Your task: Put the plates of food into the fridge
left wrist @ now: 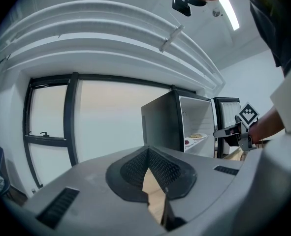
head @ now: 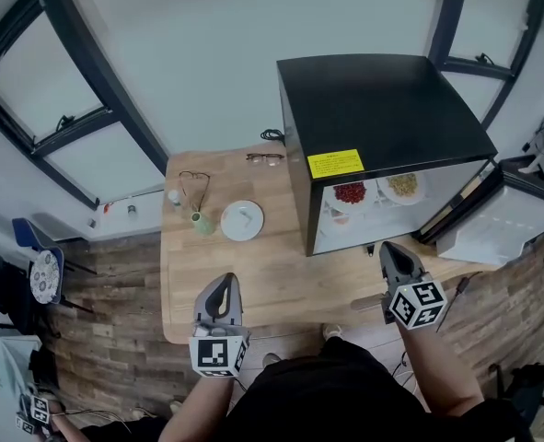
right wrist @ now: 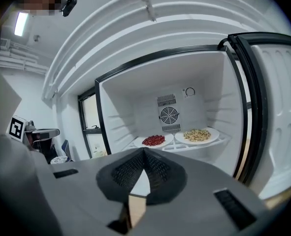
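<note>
1. A plate of red food and a plate of pale, crumbly food sit side by side on the white wire shelf inside the fridge. The red one is on the left and the pale one on the right.
2. The fridge is a black box standing on the far right part of the wooden table. Its door is swung wide open to the right.
3. The right gripper is held in the air just in front of the open fridge and points into it. Its jaws are closed together with nothing between them.
4. The left gripper is over the near edge of the table, well to the left of the fridge. Its jaws also meet at the tips and hold nothing.
5. Further left on the table lies an empty white plate, with a small green cup just beside it.
6. A pair of spectacles lies at the far edge of the table, near the fridge's left wall.
</note>
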A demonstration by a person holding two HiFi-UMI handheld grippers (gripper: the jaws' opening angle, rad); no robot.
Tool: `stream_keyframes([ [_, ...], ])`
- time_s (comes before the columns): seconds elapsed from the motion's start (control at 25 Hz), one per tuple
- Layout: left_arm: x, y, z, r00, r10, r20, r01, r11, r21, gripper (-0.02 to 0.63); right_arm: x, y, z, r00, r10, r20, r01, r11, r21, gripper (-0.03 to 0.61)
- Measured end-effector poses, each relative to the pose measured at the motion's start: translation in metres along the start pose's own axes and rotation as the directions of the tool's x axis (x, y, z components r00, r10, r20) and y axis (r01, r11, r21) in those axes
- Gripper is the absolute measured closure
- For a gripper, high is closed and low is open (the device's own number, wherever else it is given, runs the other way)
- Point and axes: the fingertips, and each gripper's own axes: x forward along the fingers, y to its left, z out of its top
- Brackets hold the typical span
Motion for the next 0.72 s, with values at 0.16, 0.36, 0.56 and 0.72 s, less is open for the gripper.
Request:
stream_keyframes([
  [0.16,0.0013,0.0024,0.0021,1.0,-0.004,0.006,0.004,1.0,0.004,0.611,0.0022,-0.0009,-0.0011,1.0,-0.011,-0.005,0.011,1.0,0.014,0.557],
  [0.36,0.0018,0.0044,0.003,1.0,-0.013,0.002,0.013,1.0,0.015,0.611,0.0043,0.0029,0.0007,1.0,-0.014,-0.008,0.014,1.0,0.012,0.557],
  [0.56,0.0039,0.0037,0.0058,1.0,-0.027,0.008,0.027,0.999,0.019,0.611,0.0042,0.003,0.0017,1.0,-0.021,-0.011,0.021,1.0,-0.005,0.557],
  [0.72,0.0036,0.0056,0.0089,0.999,-0.036,0.018,0.035,0.999,0.037,0.611,0.0036,0.0057,0.0031,1.0,-0.027,-0.01,0.027,1.0,-0.016,0.557],
])
